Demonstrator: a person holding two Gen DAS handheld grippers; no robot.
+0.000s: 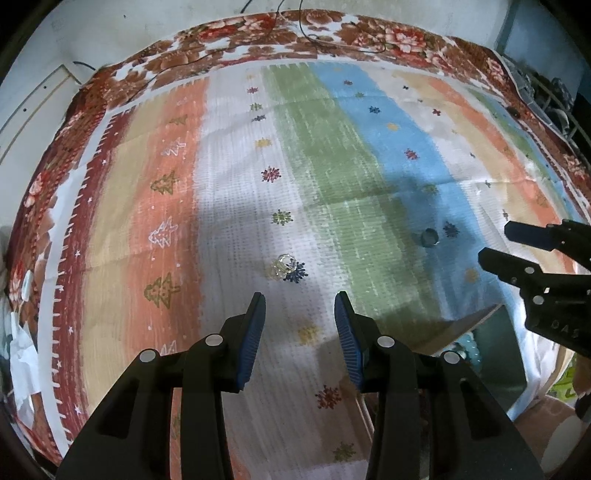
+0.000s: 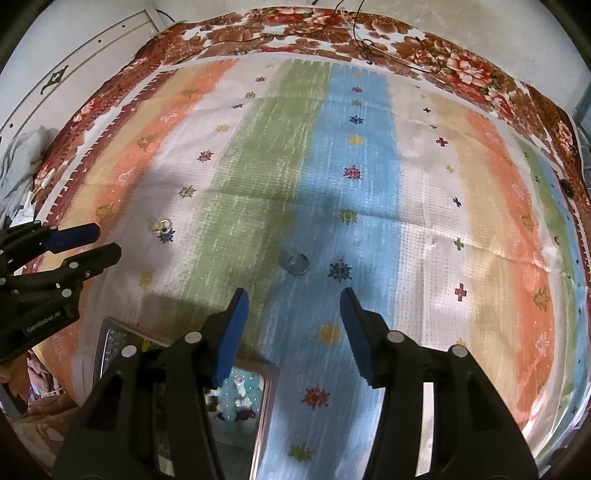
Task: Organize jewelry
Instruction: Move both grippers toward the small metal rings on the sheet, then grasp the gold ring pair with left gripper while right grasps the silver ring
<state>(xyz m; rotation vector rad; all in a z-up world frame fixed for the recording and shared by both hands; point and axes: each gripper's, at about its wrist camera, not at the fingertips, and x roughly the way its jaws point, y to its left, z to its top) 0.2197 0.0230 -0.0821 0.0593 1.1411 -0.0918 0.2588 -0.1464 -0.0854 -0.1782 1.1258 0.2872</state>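
Observation:
A small clear-and-gold jewelry piece [image 1: 280, 266] lies on the white stripe of the striped cloth, just ahead of my left gripper [image 1: 300, 306], which is open and empty. It also shows in the right wrist view [image 2: 163, 225]. A small dark round ring-like piece [image 2: 296, 264] lies on the blue stripe, just ahead of my right gripper [image 2: 293, 301], which is open and empty. The same piece shows in the left wrist view [image 1: 429, 237]. An open jewelry box [image 2: 243, 398] with pale blue beads sits below the right gripper.
The striped cloth [image 1: 332, 155] covers the table, over a floral brown cloth [image 1: 258, 33] at the far edge. The box's lid or wall [image 1: 476, 317] stands at the near right. A thin black cable [image 2: 369, 40] lies at the back. Crumpled fabric [image 2: 22, 155] sits at far left.

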